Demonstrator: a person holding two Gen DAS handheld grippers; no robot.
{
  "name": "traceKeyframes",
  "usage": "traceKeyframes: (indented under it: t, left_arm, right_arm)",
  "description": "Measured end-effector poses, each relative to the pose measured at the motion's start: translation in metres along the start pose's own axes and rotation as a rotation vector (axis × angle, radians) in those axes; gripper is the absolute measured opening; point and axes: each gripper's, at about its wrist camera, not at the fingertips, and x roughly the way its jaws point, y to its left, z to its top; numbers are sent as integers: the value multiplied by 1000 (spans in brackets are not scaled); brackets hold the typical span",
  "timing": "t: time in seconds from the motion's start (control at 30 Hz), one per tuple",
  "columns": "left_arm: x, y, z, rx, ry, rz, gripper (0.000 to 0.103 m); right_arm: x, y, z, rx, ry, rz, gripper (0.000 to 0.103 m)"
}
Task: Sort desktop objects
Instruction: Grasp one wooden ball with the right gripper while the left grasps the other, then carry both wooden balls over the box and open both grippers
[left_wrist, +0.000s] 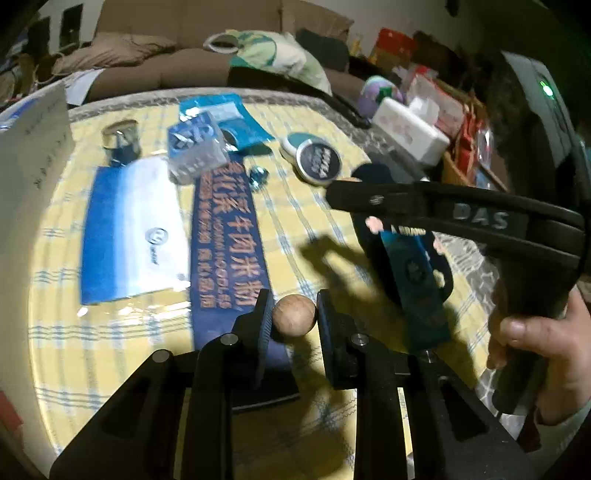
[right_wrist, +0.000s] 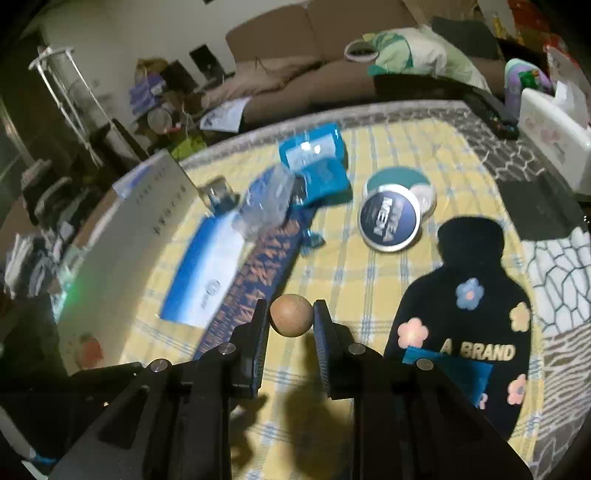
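each of your tongs, left gripper and right gripper, pinches a wooden ball at lower centre; light, hard, smooth, so squeeze across its middle.

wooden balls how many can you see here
2: one wooden ball gripped in the left claw, the other gripped in the right claw. Clutter could hide more.

brown sofa behind table, cushions rumpled | green-and-cream cloth bag lying on its seat; white tissue box at table's far right edge | metal rack far left, cluttered floor beside it
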Motion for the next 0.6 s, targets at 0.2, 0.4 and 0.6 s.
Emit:
traceKeyframes:
  t: [0.2, 0.4, 0.6]
  left_arm:
    - [-43, 10, 9, -37, -55, -18, 22]
    - [-131, 43, 19, -73, -141, -24, 22]
    - [-212, 106, 9, -120, -205, 78, 22]
  right_arm:
    - [-20, 22, 6, -11, -36, 31, 23]
    - [-50, 60, 5, -34, -90, 81, 23]
    - [-62, 147, 9, -133, -99, 176, 24]
